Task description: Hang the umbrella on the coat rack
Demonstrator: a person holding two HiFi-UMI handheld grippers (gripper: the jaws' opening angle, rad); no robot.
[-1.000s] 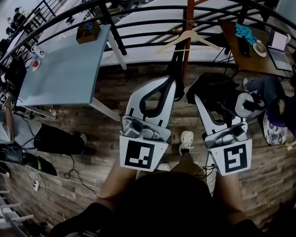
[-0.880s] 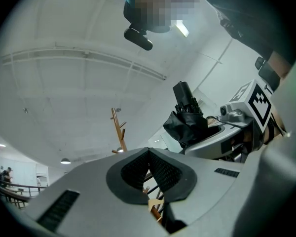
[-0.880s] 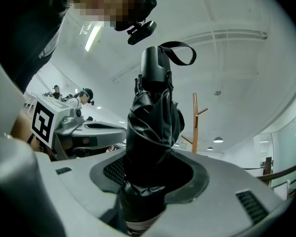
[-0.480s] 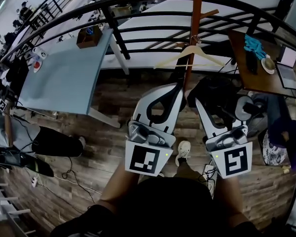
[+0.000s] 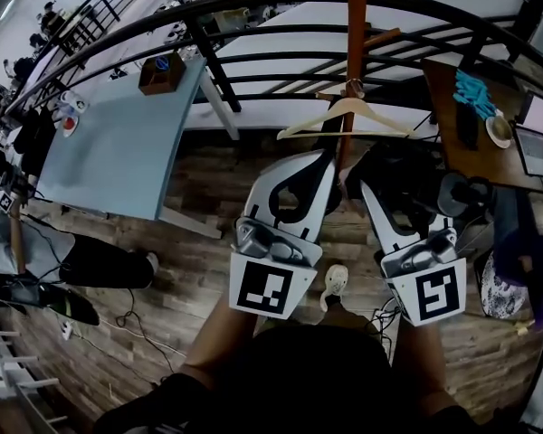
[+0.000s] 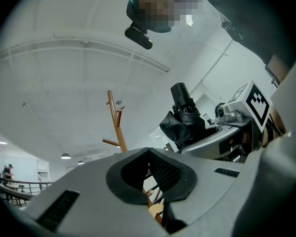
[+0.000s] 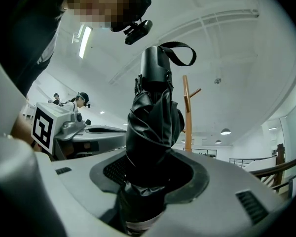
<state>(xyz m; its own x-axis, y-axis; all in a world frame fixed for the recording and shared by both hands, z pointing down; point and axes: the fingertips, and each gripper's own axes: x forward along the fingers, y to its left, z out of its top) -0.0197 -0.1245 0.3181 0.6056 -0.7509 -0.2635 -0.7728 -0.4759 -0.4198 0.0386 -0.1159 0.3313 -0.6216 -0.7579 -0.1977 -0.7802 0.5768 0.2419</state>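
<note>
Between the jaws of my right gripper (image 7: 150, 177) the folded black umbrella (image 7: 153, 122) stands clamped, strap end up; coat rack (image 7: 187, 115) rises beyond it; my left gripper (image 6: 149, 154) is closed on nothing.

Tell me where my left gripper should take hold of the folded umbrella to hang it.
Probably the strap loop at the handle end, with the left gripper coming in from above. The right gripper clamps the umbrella upright by its folded canopy, so that loop stands clear on top.
</note>
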